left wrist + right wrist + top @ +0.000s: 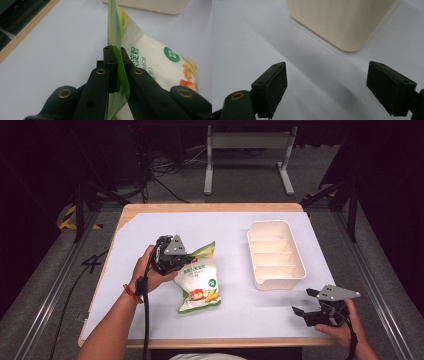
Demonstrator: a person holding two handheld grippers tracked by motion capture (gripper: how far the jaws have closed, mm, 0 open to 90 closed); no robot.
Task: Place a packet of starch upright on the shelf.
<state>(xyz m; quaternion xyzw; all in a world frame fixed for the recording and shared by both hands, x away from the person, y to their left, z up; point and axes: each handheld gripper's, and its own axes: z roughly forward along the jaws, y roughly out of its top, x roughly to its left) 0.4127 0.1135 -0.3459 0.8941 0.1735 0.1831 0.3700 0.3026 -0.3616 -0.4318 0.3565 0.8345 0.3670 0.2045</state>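
Two tools: left tool pinches a glossy crinkled starch bag, right tool gapes released.

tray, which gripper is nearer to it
Right. The right gripper sits just off the tray's near corner, jaws open. The left gripper is further away on its left, shut on the bag.

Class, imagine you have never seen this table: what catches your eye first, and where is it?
First, the green-and-white snack bag left of centre, its green edge pinched between the shut jaws of the left gripper. Next, the cream divided tray to its right. Last, the right gripper at the near right corner, its jaws wide open.
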